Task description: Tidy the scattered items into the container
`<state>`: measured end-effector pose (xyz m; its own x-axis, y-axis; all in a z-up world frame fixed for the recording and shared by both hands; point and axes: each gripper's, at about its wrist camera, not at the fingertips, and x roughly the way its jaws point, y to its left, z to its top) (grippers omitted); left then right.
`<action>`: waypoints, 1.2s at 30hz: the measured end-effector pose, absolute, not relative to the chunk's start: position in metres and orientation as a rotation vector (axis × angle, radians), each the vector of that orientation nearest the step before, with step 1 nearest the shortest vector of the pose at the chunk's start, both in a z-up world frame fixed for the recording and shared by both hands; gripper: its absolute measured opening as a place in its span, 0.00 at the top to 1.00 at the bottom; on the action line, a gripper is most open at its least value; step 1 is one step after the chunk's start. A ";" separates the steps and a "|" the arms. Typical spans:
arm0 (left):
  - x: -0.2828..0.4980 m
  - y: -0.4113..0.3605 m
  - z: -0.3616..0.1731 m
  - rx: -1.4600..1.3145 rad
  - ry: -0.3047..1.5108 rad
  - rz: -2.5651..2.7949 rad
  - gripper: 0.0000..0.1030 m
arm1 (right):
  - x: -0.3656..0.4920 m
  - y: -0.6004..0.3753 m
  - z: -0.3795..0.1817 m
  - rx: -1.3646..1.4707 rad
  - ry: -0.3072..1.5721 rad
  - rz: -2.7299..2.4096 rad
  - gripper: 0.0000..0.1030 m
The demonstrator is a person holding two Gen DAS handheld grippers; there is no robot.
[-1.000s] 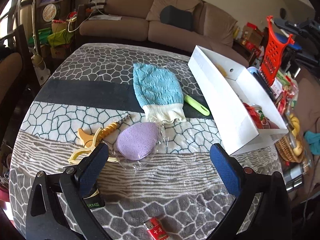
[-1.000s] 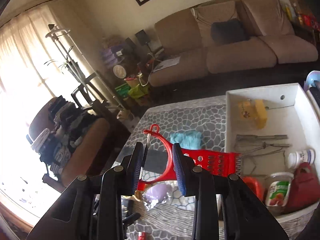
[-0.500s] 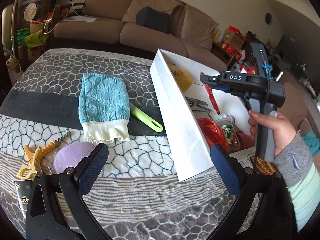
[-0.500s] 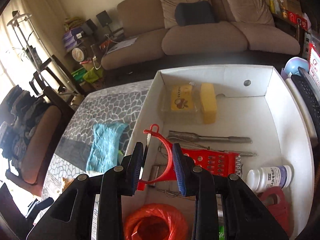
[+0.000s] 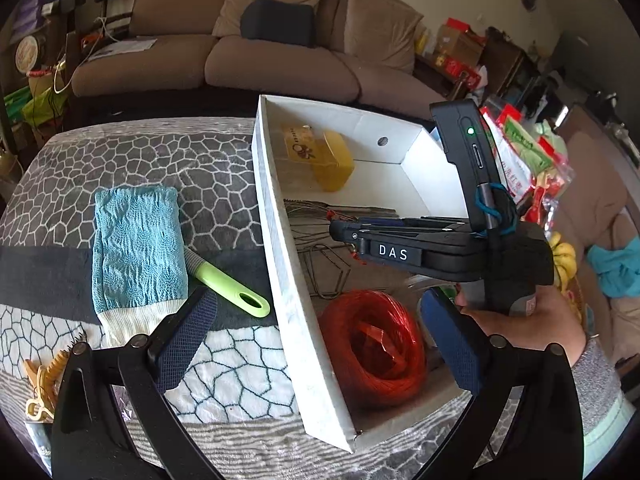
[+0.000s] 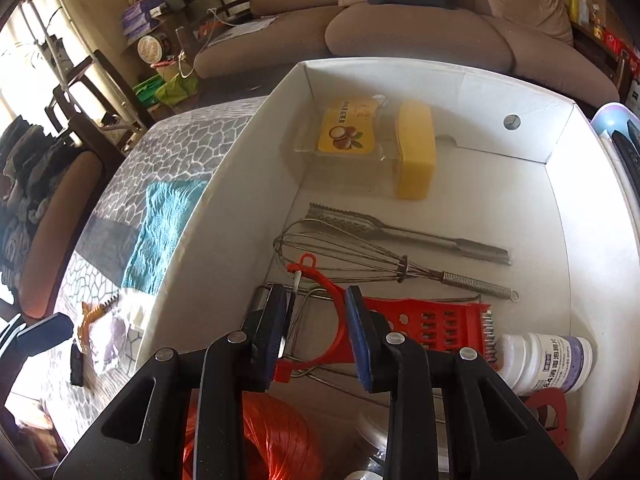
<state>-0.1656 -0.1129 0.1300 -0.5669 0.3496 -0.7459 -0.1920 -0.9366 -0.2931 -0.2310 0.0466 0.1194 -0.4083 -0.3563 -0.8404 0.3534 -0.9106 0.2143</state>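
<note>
Grater sits low in the box, its red loop handle between the right tool's narrowly parted pads. Left tool gapes wide, empty, over the counter

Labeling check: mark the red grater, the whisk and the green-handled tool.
red grater (image 6: 436,322), right wrist view, on its perforated face.
whisk (image 6: 344,254), right wrist view, on its wire loops.
green-handled tool (image 5: 230,284), left wrist view, on the green handle.
</note>
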 end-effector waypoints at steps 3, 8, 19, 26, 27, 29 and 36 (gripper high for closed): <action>-0.164 -0.119 0.128 -1.266 -0.288 2.526 0.01 | -0.237 0.043 0.114 1.436 -0.062 -2.285 0.68; -0.163 -0.125 0.127 -1.285 -0.306 2.532 0.01 | -0.232 0.033 0.116 1.441 -0.106 -2.244 0.60; -0.150 -0.104 0.142 -1.304 -0.284 2.522 0.00 | -0.189 0.084 0.164 1.357 -0.105 -2.448 0.01; -0.118 -0.090 0.158 -1.291 -0.215 2.553 0.00 | -0.143 0.120 0.179 1.357 -0.132 -2.495 0.00; -0.114 -0.088 0.160 -1.291 -0.205 2.557 0.00 | -0.136 0.122 0.180 1.354 -0.129 -2.500 0.00; -0.105 -0.085 0.161 -1.295 -0.186 2.562 0.00 | -0.121 0.123 0.184 1.346 -0.119 -2.511 0.00; -0.067 -0.075 0.163 -1.310 -0.105 2.589 0.00 | -0.071 0.114 0.194 1.314 0.017 -2.553 0.00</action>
